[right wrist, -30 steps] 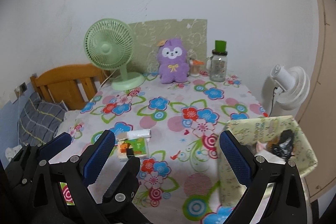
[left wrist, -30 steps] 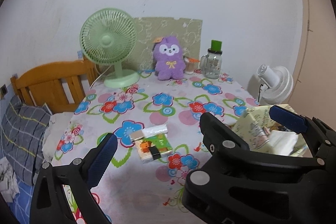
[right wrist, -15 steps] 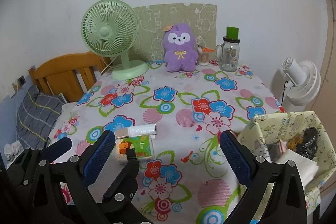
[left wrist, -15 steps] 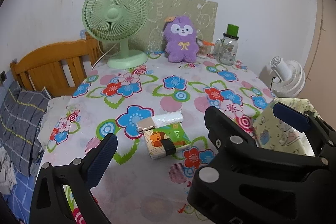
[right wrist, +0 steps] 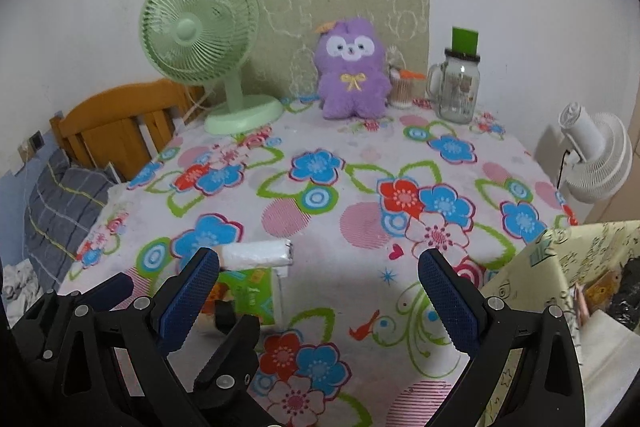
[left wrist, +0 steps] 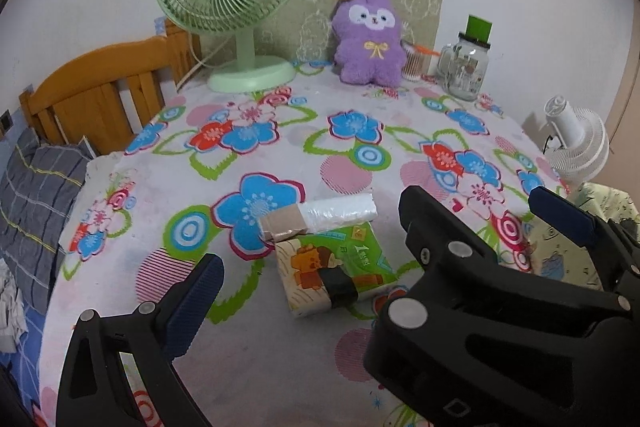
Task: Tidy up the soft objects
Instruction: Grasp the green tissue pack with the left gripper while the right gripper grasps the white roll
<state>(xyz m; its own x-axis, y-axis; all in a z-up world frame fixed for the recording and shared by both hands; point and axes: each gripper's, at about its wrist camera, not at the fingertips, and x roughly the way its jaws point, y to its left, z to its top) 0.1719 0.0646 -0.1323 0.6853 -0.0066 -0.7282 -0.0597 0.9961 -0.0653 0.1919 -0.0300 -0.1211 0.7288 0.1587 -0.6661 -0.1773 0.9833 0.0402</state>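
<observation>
On the desk (right wrist: 352,187), covered with a flowered cloth, a green tissue pack (left wrist: 336,271) is seen lying flat, with a white wrapped roll (left wrist: 320,217) touching its far edge. In the left wrist view the left tool (left wrist: 372,247) is held with its jaws spread wide and nothing between them, the pack lying between the two blue pads. The right tool (right wrist: 316,291) is likewise held wide and empty, above bare cloth; the pack sits at its 9 o'clock, partly hidden behind its left finger.

At 3 o'clock of the right tool a yellow-green fabric bin (right wrist: 560,267) is found at the desk's edge. White folded material, a dark crumpled item and something pink can be made out inside it; what they are cannot be told.

At 12 o'clock, along the wall, a green fan (right wrist: 200,39), a purple plush toy (right wrist: 352,75) and a glass jar (right wrist: 458,87) with a green lid stand upright.
</observation>
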